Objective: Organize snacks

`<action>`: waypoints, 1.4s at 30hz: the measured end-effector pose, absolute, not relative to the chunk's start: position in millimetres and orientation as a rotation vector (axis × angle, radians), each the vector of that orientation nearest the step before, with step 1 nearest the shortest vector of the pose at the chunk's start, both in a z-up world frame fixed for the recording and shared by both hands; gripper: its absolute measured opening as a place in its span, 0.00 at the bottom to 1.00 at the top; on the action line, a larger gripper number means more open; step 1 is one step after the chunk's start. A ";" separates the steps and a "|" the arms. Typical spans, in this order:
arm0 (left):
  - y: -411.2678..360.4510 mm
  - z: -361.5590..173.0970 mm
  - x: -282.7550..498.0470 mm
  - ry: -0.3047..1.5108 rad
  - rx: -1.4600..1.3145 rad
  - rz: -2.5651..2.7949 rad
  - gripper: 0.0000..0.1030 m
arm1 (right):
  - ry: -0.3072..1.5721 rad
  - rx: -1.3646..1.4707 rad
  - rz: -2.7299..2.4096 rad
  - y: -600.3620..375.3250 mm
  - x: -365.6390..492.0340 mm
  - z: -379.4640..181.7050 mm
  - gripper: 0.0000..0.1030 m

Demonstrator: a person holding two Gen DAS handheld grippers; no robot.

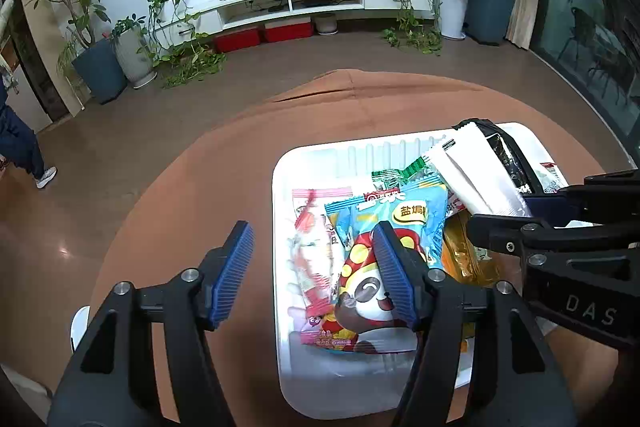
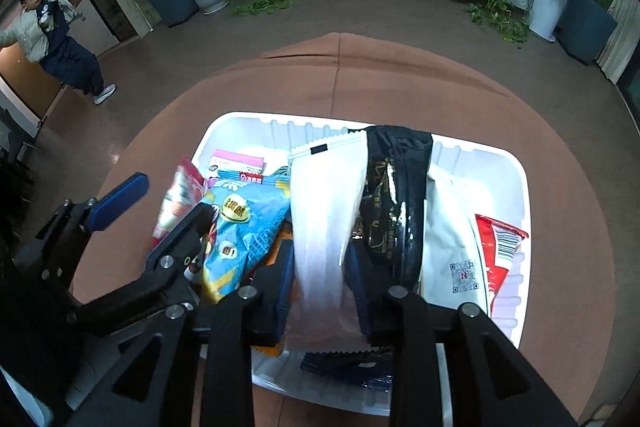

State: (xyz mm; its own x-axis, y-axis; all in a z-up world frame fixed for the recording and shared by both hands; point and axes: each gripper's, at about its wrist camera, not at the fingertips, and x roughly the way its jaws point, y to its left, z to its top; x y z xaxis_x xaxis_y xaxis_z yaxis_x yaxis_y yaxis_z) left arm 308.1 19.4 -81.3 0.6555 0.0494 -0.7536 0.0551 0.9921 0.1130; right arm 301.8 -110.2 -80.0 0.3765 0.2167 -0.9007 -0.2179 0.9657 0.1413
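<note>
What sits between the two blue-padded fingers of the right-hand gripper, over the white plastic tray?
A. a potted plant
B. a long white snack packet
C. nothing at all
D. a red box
B: in the right wrist view, the long white snack packet runs down between the right gripper's blue pads, above the white plastic tray.

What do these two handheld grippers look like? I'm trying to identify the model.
Both are alike: the left gripper and the right gripper have matte black, angular linkage arms joined by round silver pins, ending in blue ribbed pads. The right gripper's body carries pale "DAS" lettering. No cables or sleeves show.
</note>
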 end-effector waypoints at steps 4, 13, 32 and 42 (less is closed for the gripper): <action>19.3 -78.3 296.3 0.855 0.141 0.000 0.60 | 1.147 -0.019 0.269 -106.5 298.4 -76.8 0.31; 28.3 -75.5 289.1 0.843 0.132 0.016 0.63 | 1.125 -0.036 0.262 -104.0 295.8 -70.6 0.45; 28.5 -62.6 274.5 0.799 0.107 0.013 0.73 | 1.053 -0.063 0.241 -99.6 281.9 -49.9 0.61; 25.6 -53.1 259.9 0.756 0.090 0.021 0.83 | 1.010 -0.040 0.233 -102.7 273.9 -41.6 0.69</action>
